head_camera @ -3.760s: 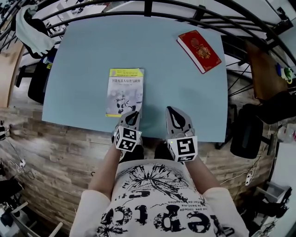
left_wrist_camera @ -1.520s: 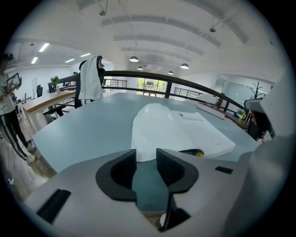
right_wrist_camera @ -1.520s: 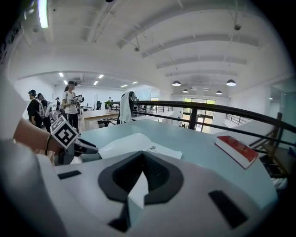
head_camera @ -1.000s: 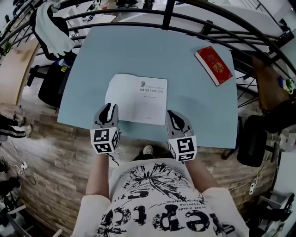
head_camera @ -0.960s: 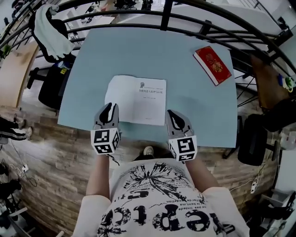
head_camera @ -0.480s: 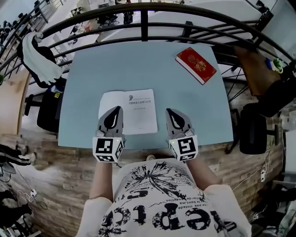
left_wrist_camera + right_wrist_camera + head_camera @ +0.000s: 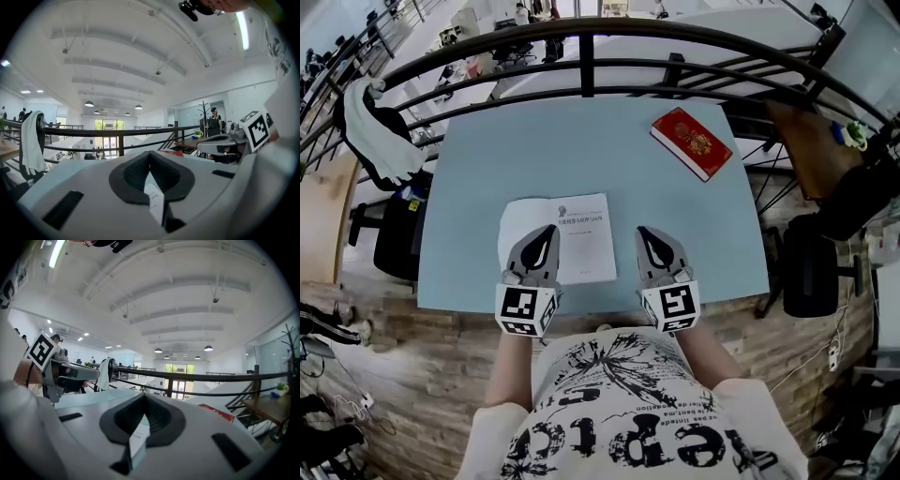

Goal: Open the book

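The book lies open on the light blue table, white pages up, near the front edge. My left gripper hangs above the book's lower middle, its jaws shut with nothing of the book between them. My right gripper is just right of the book over bare table, also shut and empty. Both gripper views look level across the table toward the railing. In them the left gripper and right gripper show closed pads with only a small white label behind them.
A red book lies at the table's far right corner, also visible as a red book in the right gripper view. A black railing curves behind the table with a white cloth draped at left. Chairs stand at both sides.
The book went from closed to open. My left gripper moved from the book's left side rightward and up over the pages, and its jaws closed. The right gripper rose a little.
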`<state>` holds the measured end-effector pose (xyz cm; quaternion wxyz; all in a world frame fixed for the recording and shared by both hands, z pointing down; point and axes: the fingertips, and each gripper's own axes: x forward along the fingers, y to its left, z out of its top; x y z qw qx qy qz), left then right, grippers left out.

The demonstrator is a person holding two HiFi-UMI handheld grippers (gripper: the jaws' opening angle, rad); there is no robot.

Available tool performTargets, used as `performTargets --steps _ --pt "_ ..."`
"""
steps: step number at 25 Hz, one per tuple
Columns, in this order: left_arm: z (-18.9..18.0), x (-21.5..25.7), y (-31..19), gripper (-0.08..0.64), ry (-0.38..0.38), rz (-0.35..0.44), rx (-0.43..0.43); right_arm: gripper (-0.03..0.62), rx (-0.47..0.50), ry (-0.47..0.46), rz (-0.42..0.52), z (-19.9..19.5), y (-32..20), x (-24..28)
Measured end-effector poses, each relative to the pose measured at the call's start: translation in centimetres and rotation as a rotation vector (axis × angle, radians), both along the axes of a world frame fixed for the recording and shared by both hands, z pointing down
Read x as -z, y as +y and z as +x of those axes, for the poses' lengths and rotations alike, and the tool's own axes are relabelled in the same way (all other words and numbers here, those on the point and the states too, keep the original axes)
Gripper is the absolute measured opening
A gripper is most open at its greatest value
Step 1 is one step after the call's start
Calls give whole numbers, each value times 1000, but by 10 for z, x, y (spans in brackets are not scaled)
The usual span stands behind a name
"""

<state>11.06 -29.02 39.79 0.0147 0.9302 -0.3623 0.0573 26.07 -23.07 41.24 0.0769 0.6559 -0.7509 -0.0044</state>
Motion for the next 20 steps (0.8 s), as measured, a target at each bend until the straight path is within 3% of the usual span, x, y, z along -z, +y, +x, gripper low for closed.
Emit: performTargets --steps 20 --pt "9 -8 0 20 -17 -22 -24 9 -1 4 -35 9 -3 -7"
